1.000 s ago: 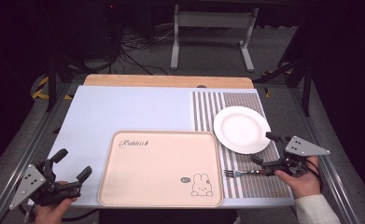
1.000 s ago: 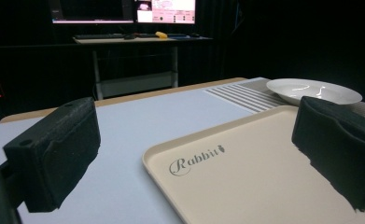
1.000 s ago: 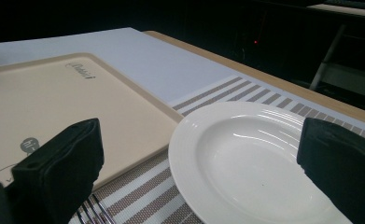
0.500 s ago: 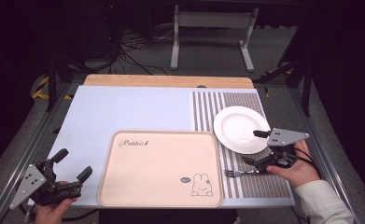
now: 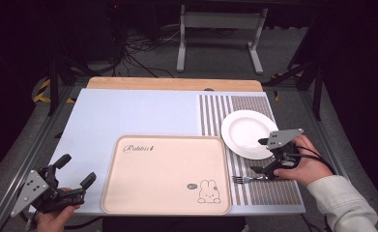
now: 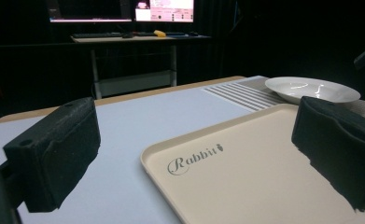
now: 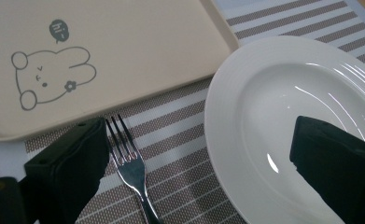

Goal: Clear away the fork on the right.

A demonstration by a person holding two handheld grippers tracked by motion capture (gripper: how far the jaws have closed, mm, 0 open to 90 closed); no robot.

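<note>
The action is found at the lower right of the high view, where the right gripper (image 5: 265, 157) is held wide open above the striped placemat (image 5: 254, 104), one jaw up by the near rim of the white plate (image 5: 247, 133), the other down beside the fork (image 5: 247, 179). The fork is seen lying flat on the placemat, just right of the beige tray (image 5: 167, 174), apart from the plate; its long axis runs roughly across the frame, tines toward the tray, handle toward the hand. In the right gripper view the fork (image 7: 129, 168) is caught between the spread jaws but close against the left-hand one, with the plate (image 7: 283, 121) under the other, so a small shift toward the fork would seem called for before any close across the handle. The plate is shown empty, and nothing is carried on the tray (image 7: 101, 60) beyond its printed rabbit. At the lower left of the high view the left gripper (image 5: 75, 174) is parked, jaws also wide and holding nothing, well apart from the fork; the right hand is clearly the nearer one.
</note>
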